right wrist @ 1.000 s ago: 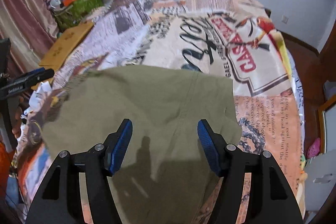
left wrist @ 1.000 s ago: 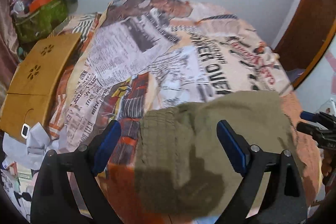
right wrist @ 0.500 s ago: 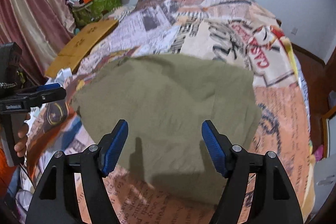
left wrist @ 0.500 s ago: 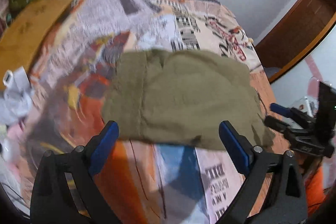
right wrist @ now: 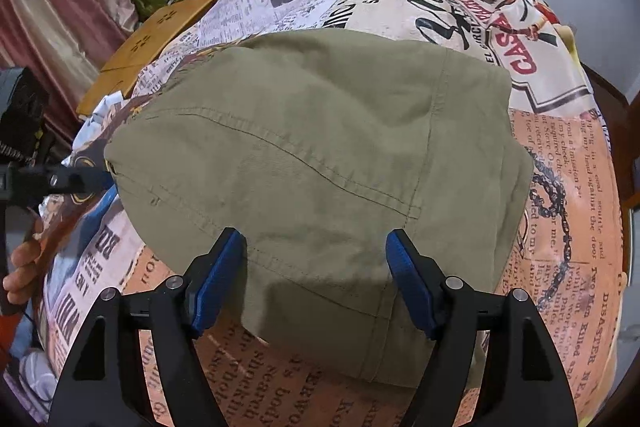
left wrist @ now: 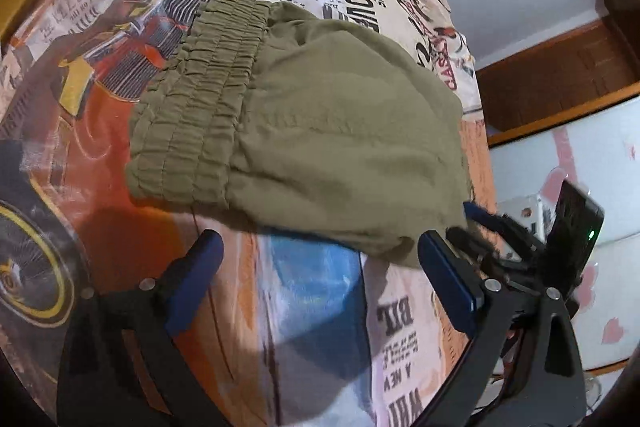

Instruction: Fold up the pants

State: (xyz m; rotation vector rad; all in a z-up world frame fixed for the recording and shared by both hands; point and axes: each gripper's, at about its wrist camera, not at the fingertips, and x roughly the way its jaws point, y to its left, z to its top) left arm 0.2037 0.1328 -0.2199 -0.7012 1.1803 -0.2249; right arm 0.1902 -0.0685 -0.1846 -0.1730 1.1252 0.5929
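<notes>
Opening, both claws, left claw [left wrist: 320,259] and right claw [right wrist: 316,263], hover empty over folded olive cotton pants [right wrist: 320,163]; press flat, grip edges evenly.

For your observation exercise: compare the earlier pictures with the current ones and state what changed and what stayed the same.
Both grippers dropped closer to the folded pants, jaws opening wider. The left gripper now hovers over bare bedspread at the near edge; the right gripper straddles cloth. Neither grips. The pants kept their fold and place.
</notes>
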